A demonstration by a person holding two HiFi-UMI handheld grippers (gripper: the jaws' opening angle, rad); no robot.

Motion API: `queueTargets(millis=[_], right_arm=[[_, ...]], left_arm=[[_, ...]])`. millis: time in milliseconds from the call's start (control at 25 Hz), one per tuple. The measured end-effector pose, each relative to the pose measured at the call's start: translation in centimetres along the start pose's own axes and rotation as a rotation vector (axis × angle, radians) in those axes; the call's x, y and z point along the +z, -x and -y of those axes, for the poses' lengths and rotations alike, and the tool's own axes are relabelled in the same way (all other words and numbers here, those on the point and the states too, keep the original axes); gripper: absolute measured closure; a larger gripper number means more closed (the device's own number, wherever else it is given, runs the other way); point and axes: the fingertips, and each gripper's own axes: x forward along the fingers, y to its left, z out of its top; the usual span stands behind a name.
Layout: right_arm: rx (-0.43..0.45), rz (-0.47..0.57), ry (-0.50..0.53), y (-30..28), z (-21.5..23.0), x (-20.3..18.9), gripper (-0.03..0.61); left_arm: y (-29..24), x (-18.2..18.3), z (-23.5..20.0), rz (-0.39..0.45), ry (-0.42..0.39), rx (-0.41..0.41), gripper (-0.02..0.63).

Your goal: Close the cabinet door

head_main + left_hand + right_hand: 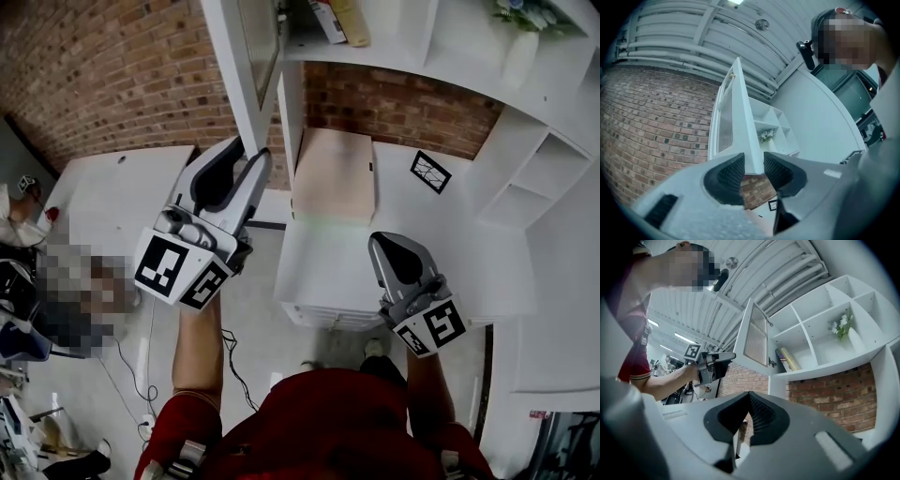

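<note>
Cabinet door (740, 117): stood wide open, swung out from the white shelf unit (820, 310) so that its free edge pointed towards the person; its ribbed inset panel faced the brick wall (651, 122)
Left gripper (753, 164): was raised to the door's lower corner with its jaws astride the free edge, one pad (733, 171) on each face and no gap visible, clenched on the door
Right gripper (749, 397): was held lower and to the right, well apart from the door, its jaws pressed together with nothing between them
Shelf compartment behind the door: held a few packets (787, 359) leaning together, just inside the hinge side
Shelf compartment further right: held a white vase with pale flowers (841, 326)
Counter (328, 267): white, below the shelves; a tan board (336, 173) lay on it against the brick back wall, and a black-and-white marker card (431, 172) lay near the board's right side
Person: wore a red top; both forearms reached up to the grippers
</note>
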Motion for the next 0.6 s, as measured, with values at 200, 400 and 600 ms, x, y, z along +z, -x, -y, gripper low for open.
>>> queueTargets(millis=[200, 400, 600], right_arm=[[0.009, 0.013, -0.008, 2.2, 4.0, 0.3, 0.565], [-0.002, 0.023, -0.02, 4.5, 9.1, 0.1, 0.565], [0.003, 0.035, -0.036, 5.8, 12.3, -0.3, 0.565]], left_arm=[[-3.0, -0.5, 3.0, 0.017, -0.006, 0.041, 0.471], [-6.6, -1.2, 5.4, 0.037, -0.007, 0.108, 0.466], [-9.8, -1.8, 6.8, 0.04, 0.007, 0.132, 0.466]])
